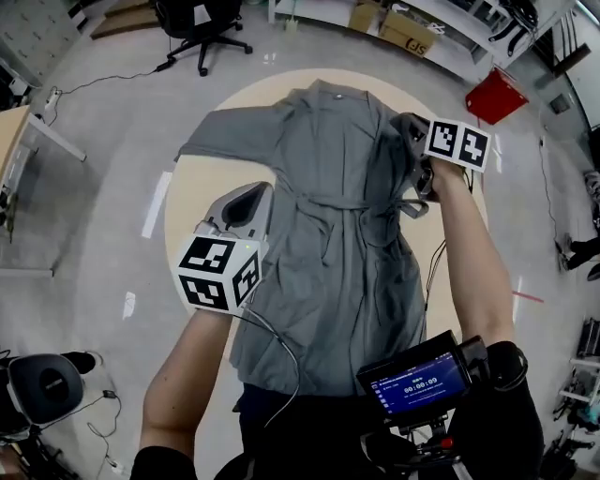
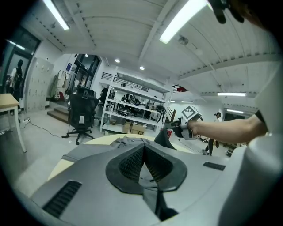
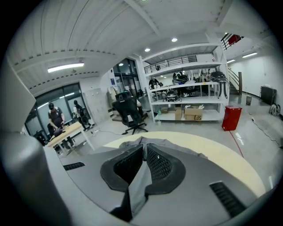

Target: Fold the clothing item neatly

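A grey robe-like garment (image 1: 337, 216) lies spread on the round beige table (image 1: 202, 202), collar away from me and belt tied at the waist. My left gripper (image 1: 251, 197) sits at the garment's left side edge. In the left gripper view its jaws (image 2: 143, 148) are shut with a thin fold of grey cloth (image 2: 148, 170) between the pads. My right gripper (image 1: 415, 131) is over the right sleeve, which it holds lifted off the table (image 2: 164, 137). Grey cloth (image 3: 140, 176) runs between its jaws (image 3: 144, 148).
A black office chair (image 1: 202, 23) stands beyond the table, with shelving and cardboard boxes (image 1: 408, 33) behind it. A red bin (image 1: 494, 94) sits at the far right. A wooden desk (image 1: 9, 131) is at the left. A screen device (image 1: 417, 384) hangs at my chest.
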`<state>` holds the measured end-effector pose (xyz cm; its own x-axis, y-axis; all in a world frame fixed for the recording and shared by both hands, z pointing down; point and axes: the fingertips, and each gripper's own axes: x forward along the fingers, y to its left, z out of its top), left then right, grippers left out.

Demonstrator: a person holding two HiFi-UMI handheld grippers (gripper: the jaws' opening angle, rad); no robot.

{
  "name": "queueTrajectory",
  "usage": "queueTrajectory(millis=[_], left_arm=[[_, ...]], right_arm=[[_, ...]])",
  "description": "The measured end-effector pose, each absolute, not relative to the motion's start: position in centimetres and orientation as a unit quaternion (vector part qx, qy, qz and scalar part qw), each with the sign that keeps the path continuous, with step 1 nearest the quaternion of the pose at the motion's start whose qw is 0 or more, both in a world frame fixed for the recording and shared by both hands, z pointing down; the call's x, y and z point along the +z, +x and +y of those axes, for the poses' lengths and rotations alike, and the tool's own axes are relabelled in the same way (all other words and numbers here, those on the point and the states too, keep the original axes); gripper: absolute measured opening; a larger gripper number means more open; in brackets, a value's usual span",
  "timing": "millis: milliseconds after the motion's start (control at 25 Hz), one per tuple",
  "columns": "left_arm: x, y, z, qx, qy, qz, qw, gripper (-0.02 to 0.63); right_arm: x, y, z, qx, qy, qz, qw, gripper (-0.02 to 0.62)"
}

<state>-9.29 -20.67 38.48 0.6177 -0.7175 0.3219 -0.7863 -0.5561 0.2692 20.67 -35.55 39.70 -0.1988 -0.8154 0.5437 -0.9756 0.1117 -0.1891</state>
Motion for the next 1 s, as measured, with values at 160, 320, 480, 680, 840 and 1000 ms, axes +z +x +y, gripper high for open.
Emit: queueTrajectory(millis=[160, 320, 480, 680, 840, 1000], left_arm=[[42.0, -13.3, -22.8, 0.097, 0.874, -0.419, 0.226, -0.005], [43.0, -16.1, -24.2, 0.091, 0.868, -0.421, 0.246, -0.005], [44.8, -18.6, -25.5, 0.082, 0.867, -0.422, 0.252, -0.005], [47.6, -20.2, -25.7, 0.084, 0.863, -0.416, 0.274, -0.005], [48.4, -21.2, -25.5, 0.080, 0.859, -0.417, 0.287, -0.005], [49.1, -21.3, -25.6, 0.077, 0.855, -0.417, 0.298, -0.005]], right_arm=[[40.6, 13.9, -39.2, 0.266, 0.610, -0.729, 0.160, 0.035], [40.7, 8.3, -41.9, 0.259, 0.591, -0.744, 0.171, 0.035], [43.8, 2.7, -42.9, 0.256, 0.561, -0.763, 0.195, 0.035], [52.4, -4.4, -39.9, 0.302, 0.499, -0.771, 0.257, 0.035], [56.9, -8.0, -36.5, 0.325, 0.461, -0.779, 0.276, 0.035], [58.1, -8.9, -35.4, 0.343, 0.452, -0.777, 0.272, 0.035]])
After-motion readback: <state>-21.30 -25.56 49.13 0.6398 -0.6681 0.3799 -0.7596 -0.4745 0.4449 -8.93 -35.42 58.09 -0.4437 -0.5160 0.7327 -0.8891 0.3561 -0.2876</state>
